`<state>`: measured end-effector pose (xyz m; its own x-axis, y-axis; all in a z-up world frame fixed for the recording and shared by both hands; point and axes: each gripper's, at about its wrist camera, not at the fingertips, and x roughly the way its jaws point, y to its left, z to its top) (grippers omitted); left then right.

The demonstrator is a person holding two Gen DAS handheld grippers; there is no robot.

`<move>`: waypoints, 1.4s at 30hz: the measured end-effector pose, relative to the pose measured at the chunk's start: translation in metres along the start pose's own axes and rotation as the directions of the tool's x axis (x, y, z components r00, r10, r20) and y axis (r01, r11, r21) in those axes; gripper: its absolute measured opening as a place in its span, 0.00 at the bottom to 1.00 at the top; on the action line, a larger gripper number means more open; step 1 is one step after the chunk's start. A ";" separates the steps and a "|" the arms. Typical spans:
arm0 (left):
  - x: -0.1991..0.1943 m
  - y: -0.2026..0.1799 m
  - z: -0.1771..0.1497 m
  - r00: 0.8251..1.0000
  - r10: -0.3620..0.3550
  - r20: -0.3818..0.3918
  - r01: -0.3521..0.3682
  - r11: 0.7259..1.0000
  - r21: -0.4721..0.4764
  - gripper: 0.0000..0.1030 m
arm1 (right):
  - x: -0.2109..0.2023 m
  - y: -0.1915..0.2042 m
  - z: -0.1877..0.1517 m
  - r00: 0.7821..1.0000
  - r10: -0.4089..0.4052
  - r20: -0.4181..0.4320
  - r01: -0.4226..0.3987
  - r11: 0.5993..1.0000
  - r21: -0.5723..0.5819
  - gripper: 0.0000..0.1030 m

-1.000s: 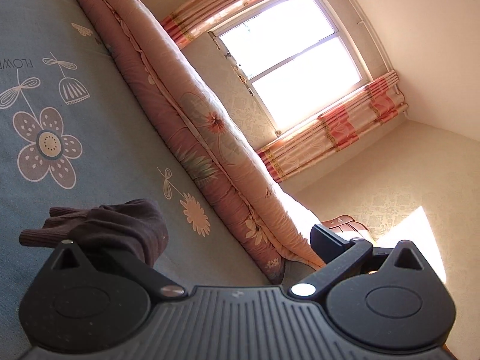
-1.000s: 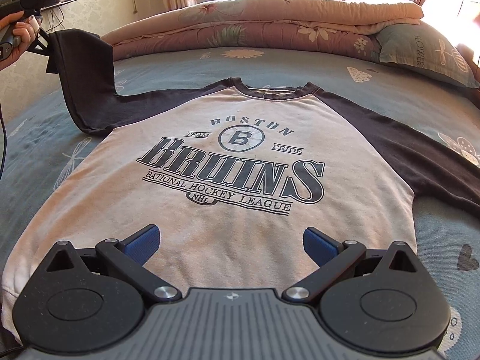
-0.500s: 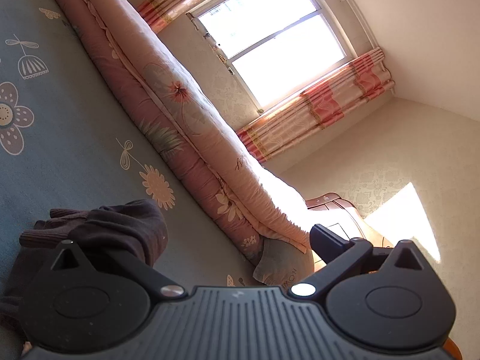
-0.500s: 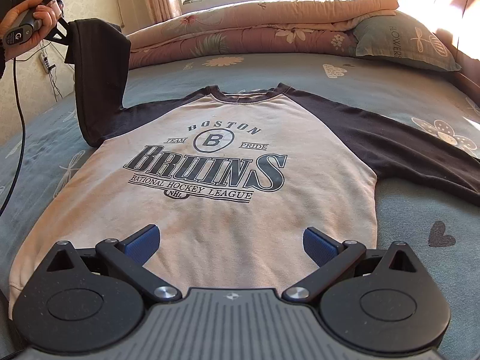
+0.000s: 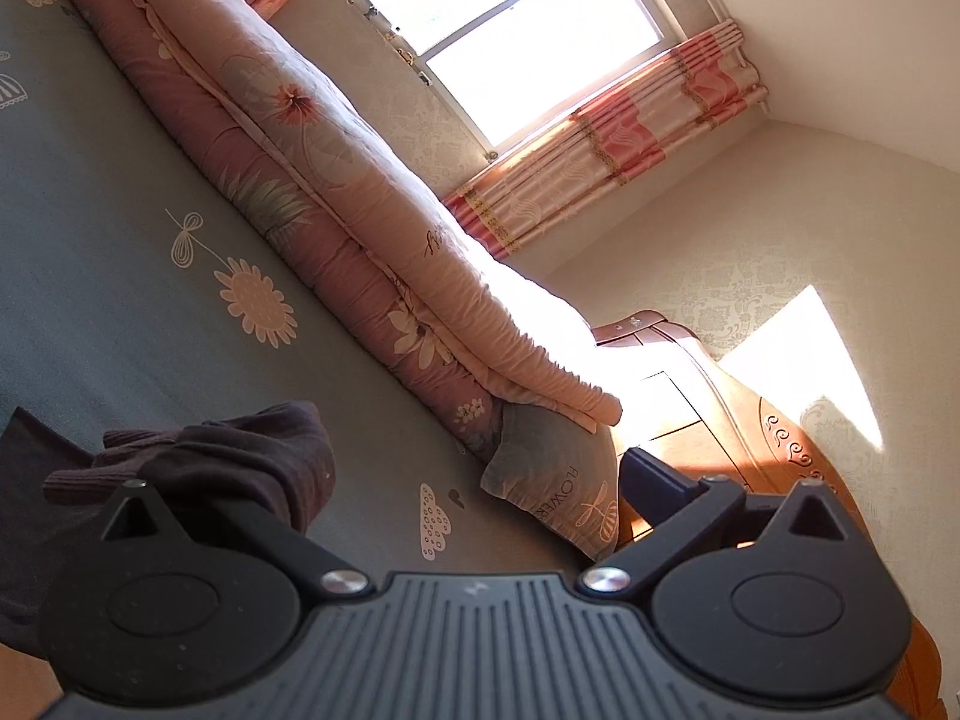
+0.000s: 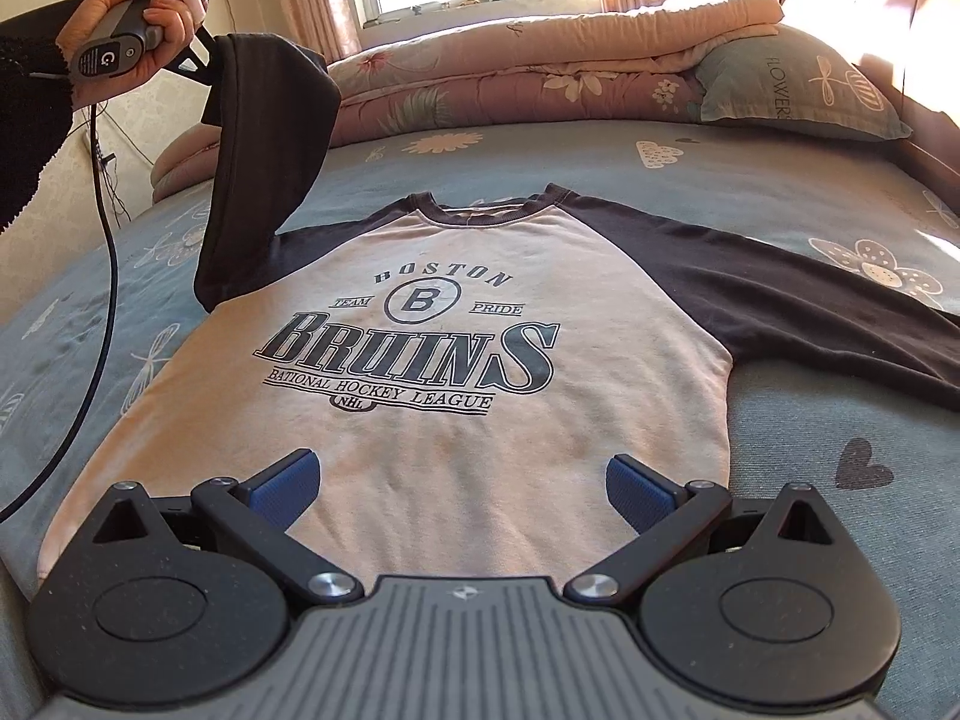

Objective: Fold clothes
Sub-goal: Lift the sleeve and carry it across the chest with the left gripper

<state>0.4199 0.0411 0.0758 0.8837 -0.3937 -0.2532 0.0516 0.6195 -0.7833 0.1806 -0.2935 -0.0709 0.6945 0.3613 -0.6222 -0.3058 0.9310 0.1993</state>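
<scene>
**Sleeve lifted over the bed**

Left gripper [image 5: 444, 468] carries the dark sleeve [image 6: 264, 138] draped on one finger; whether it is clamped cannot be told. Right gripper [image 6: 459, 483] hangs spread wide over the shirt [image 6: 456, 372], which lies flat on the bed [image 6: 780, 180], sleeve raised at 10 o'clock.

Cream shirt [image 6: 480, 360], dark sleeves [image 6: 780, 294]

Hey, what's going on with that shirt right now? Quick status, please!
Left gripper carrying dark sleeve, lifted off bed. Right gripper open, empty, above sweatshirt hem. Other sleeve flat. Nothing in the way.
</scene>
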 end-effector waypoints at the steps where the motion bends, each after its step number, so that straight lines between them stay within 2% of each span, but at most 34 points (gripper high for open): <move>1: 0.003 -0.002 -0.003 1.000 0.000 -0.008 0.000 1.000 0.004 0.99 | -0.001 0.000 0.000 1.000 0.001 0.001 -0.001 1.000 0.001 1.00; 17: 0.050 -0.009 -0.050 0.991 0.029 -0.130 -0.025 0.999 0.034 0.99 | -0.009 -0.009 -0.003 1.000 -0.006 0.006 0.006 1.000 0.020 1.00; 26: 0.080 -0.008 -0.074 0.978 0.069 -0.199 -0.058 0.996 0.063 0.99 | -0.011 -0.011 -0.005 1.000 -0.012 0.003 0.012 1.000 0.013 1.00; 32: 0.108 0.008 -0.102 0.953 0.116 -0.281 -0.097 0.992 0.080 0.99 | -0.013 -0.011 -0.007 1.000 -0.019 0.000 0.019 1.000 0.001 1.00; 38: 0.128 0.029 -0.140 0.923 0.122 -0.365 -0.101 0.992 0.075 0.99 | -0.013 -0.013 -0.009 0.999 -0.033 -0.008 0.033 0.999 -0.005 1.00; 42: 0.135 0.038 -0.165 0.897 0.120 -0.425 -0.098 0.992 0.074 0.99 | -0.010 -0.011 -0.008 0.999 -0.036 -0.013 0.036 0.999 -0.011 1.00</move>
<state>0.4640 -0.1002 -0.0821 0.6009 -0.5674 -0.5630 -0.0010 0.7038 -0.7104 0.1717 -0.3076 -0.0726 0.6966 0.3265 -0.6388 -0.2876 0.9428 0.1682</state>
